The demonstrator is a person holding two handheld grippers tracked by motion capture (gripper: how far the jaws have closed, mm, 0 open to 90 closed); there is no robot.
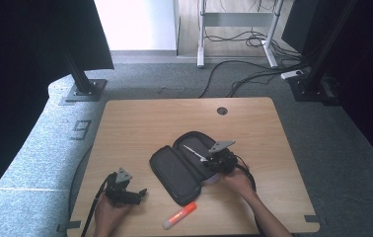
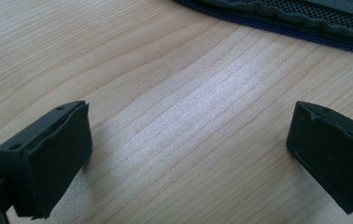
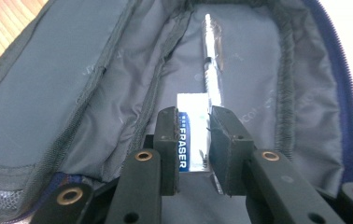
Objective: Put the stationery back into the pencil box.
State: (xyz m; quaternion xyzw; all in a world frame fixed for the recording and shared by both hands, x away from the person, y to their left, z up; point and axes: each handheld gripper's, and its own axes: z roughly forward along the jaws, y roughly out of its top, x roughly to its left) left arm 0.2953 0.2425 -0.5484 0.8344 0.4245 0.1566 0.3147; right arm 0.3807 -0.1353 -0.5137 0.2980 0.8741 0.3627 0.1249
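A black pencil case (image 1: 179, 165) lies unzipped and spread flat in the middle of the wooden table (image 1: 140, 118). My right gripper (image 1: 213, 160) reaches into its far half, shut on a white eraser (image 3: 192, 135) with a blue printed sleeve, held between the two pads just above the grey lining (image 3: 72, 107). A silver pen (image 3: 212, 65) lies in that same half, right beyond the eraser. My left gripper (image 1: 136, 193) rests low over bare wood near the front left, open, with nothing between its fingers (image 2: 48, 158); the case's zipper edge (image 2: 277, 23) lies beyond them.
An orange and white glue stick (image 1: 179, 216) lies on the table in front of the case, between the two hands. A round cable hole (image 1: 222, 110) sits near the table's far edge. Cables and stand feet are on the floor beyond.
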